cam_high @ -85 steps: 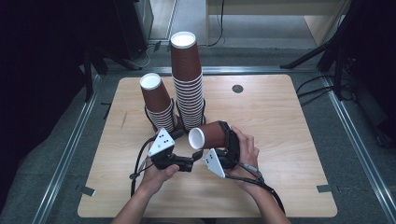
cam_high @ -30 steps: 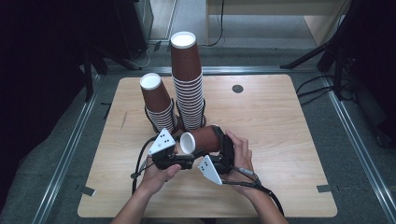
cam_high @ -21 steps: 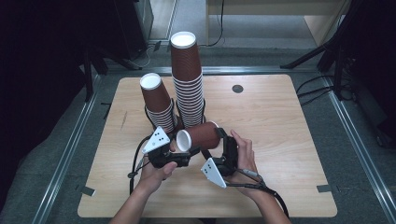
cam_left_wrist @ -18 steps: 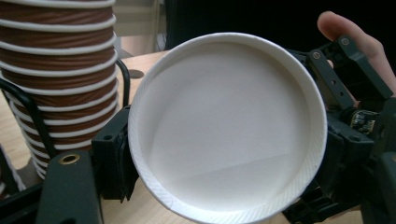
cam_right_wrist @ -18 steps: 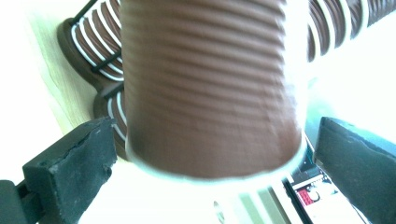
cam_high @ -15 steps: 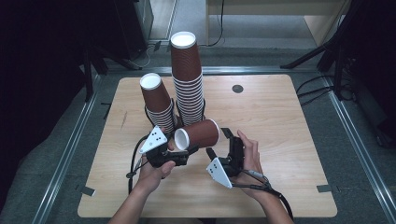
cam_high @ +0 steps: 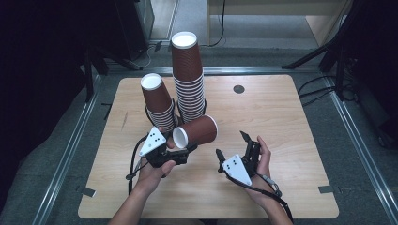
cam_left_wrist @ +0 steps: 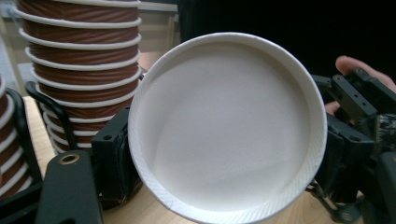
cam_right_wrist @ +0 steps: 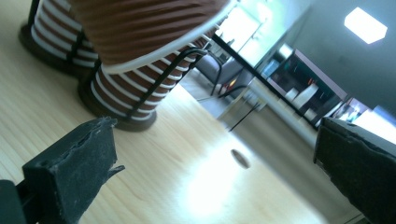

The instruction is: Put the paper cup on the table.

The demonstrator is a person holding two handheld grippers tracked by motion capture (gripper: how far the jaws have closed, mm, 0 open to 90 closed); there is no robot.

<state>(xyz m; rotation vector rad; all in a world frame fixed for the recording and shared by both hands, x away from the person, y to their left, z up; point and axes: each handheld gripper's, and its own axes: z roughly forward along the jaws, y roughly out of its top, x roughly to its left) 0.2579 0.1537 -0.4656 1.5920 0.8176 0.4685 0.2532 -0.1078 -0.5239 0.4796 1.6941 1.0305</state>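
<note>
A brown ribbed paper cup (cam_high: 197, 132) lies on its side above the table, its white end (cam_left_wrist: 229, 126) turned toward my left gripper (cam_high: 184, 151). That gripper is shut on the cup's narrow end; one black finger (cam_left_wrist: 70, 191) shows at the lower left of the left gripper view. My right gripper (cam_high: 230, 143) hovers to the right of the cup, apart from it, open with nothing between its wide-set pads (cam_right_wrist: 74, 163). The cup's rim (cam_right_wrist: 154, 51) hangs at the top of the right gripper view.
Two stacks of upturned brown cups stand in black wire holders behind the grippers: a tall stack (cam_high: 187, 79) and a shorter leaning stack (cam_high: 158, 103). The wooden table (cam_high: 281, 117) has a round hole (cam_high: 239, 88) at the back right.
My right gripper has drawn back to the right, away from the cup, and stands open. The cup has shifted slightly left in my left gripper.
</note>
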